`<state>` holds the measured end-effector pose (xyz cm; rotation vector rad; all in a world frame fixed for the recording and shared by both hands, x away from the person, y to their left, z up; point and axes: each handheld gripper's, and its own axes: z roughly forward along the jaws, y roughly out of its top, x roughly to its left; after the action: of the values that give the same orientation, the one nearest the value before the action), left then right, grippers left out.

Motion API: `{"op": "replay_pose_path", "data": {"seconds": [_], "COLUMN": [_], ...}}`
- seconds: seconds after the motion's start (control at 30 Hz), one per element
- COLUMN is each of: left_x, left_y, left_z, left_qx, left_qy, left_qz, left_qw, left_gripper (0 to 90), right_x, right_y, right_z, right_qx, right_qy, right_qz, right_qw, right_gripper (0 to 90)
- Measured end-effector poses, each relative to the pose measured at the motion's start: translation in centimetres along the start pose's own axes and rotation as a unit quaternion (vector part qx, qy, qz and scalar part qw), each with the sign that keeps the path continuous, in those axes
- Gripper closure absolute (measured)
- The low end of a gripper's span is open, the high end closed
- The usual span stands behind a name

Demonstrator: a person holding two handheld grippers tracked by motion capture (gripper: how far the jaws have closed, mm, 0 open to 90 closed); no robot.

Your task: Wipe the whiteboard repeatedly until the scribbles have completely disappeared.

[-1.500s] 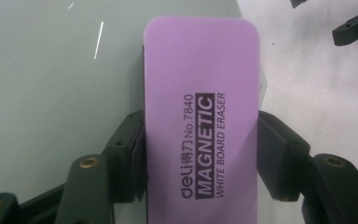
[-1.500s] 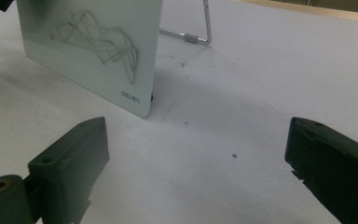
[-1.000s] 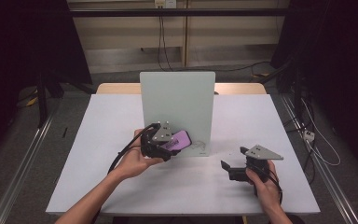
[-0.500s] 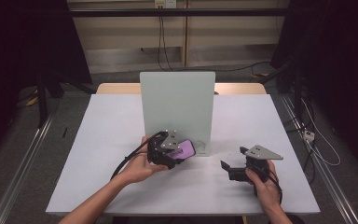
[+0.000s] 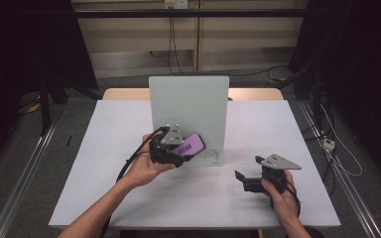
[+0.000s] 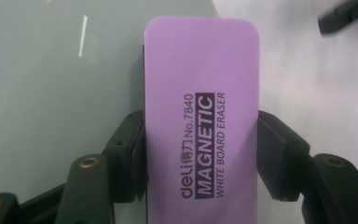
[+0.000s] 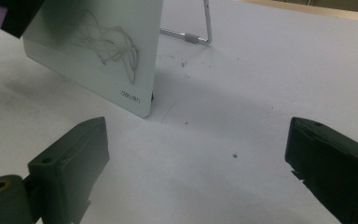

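Note:
A purple magnetic whiteboard eraser [image 5: 190, 145] [image 6: 200, 107] sits between the jaws of my left gripper [image 5: 184, 151] [image 6: 200, 158], which is shut on its long sides. The eraser lies against the lower front of a small upright whiteboard [image 5: 188, 106] [image 6: 51, 70] [image 7: 79, 46] at the table's centre. Faint scribbled pen marks [image 5: 211, 155] [image 7: 114, 49] remain near the board's lower right corner, just right of the eraser. My right gripper [image 5: 248, 169] [image 7: 196, 154] rests low over the table at the right, open, with nothing between its jaws, and points toward the board's corner.
The white table [image 5: 104, 193] has bare surface left and right of the board. A wire stand leg [image 7: 204, 28] props the board from behind. A black cable [image 5: 129, 166] trails from the left gripper. Dark floor and rails flank the table.
The left gripper carried the eraser down and to the right over the board's lower part, then back up and slightly left. The right gripper stayed where it was.

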<state>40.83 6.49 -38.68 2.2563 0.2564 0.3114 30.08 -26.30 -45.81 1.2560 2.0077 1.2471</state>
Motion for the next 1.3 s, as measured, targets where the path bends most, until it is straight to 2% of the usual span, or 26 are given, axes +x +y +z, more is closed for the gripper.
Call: {"op": "replay_pose_path", "data": {"seconds": [0.07,0.17,0.33,0.47,0.6,0.87,0.9,0.93,0.97,1.0,1.07,1.1,1.13,1.2,1.3], "left_x": [0.2,0.0,-0.7,-1.6,-2.6,-3.7,-3.7,-3.8,-3.8,-3.9,-4.0,-4.0,-4.0,-3.7,-2.7], "left_y": [0.2,0.5,0.8,1.0,1.1,0.5,0.5,0.4,0.5,0.3,0.4,0.6,0.5,0.7,1.5], "left_z": [-0.3,-0.1,1.2,2.6,3.9,5.5,5.6,5.9,5.9,6.2,6.3,6.2,6.2,5.8,4.4], "left_qx": [-0.009,-0.006,-0.003,0.015,0.042,0.081,0.093,0.088,0.101,0.094,0.097,0.105,0.095,0.086,0.063], "left_qy": [0.005,0.009,0.000,-0.009,-0.016,-0.037,-0.044,-0.046,-0.051,-0.051,-0.051,-0.053,-0.049,-0.042,-0.027], "left_qz": [-0.005,0.002,0.006,0.024,0.043,0.050,0.052,0.051,0.053,0.052,0.052,0.056,0.051,0.050,0.036], "left_qw": [0.9999,0.9999,1.0000,0.9996,0.9981,0.9947,0.9934,0.9937,0.9922,0.9929,0.9926,0.9914,0.9929,0.9941,0.9970], "left_gripper": [40.7,40.7,40.7,40.8,40.8,40.9,40.9,40.9,40.9,40.8,40.8,40.9,40.9,40.9,40.9], "right_x": [0.0,0.0,0.0,0.0,0.0,-0.1,0.0,0.0,0.0,0.0,0.0,0.0,0.0,0.0,0.0], "right_y": [0.0,0.0,0.0,0.0,0.0,0.0,0.0,0.0,0.0,0.0,0.0,0.0,0.0,0.0,0.0], "right_z": [0.0,0.1,0.1,0.0,-0.1,-0.1,-0.1,-0.1,-0.1,-0.1,-0.1,-0.1,-0.1,-0.1,-0.1], "right_qx": [0.000,0.000,0.001,0.000,-0.001,-0.002,-0.002,-0.002,-0.001,-0.002,-0.001,-0.001,-0.001,-0.002,-0.002], "right_qy": [-0.001,0.000,0.000,0.000,-0.001,-0.001,-0.001,-0.001,0.000,0.000,0.000,0.000,0.000,0.001,0.000], "right_qz": [0.000,-0.002,-0.003,-0.001,0.000,-0.004,-0.004,-0.003,-0.003,-0.003,-0.003,-0.003,-0.001,-0.004,-0.003], "right_qw": [1.0000,1.0000,1.0000,1.0000,1.0000,1.0000,1.0000,1.0000,1.0000,1.0000,1.0000,1.0000,1.0000,1.0000,1.0000], "right_gripper": [6.3,6.3,6.3,6.3,6.3,6.3,6.3,6.3,6.3,6.3,6.3,6.3,6.3,6.3,6.3]}}
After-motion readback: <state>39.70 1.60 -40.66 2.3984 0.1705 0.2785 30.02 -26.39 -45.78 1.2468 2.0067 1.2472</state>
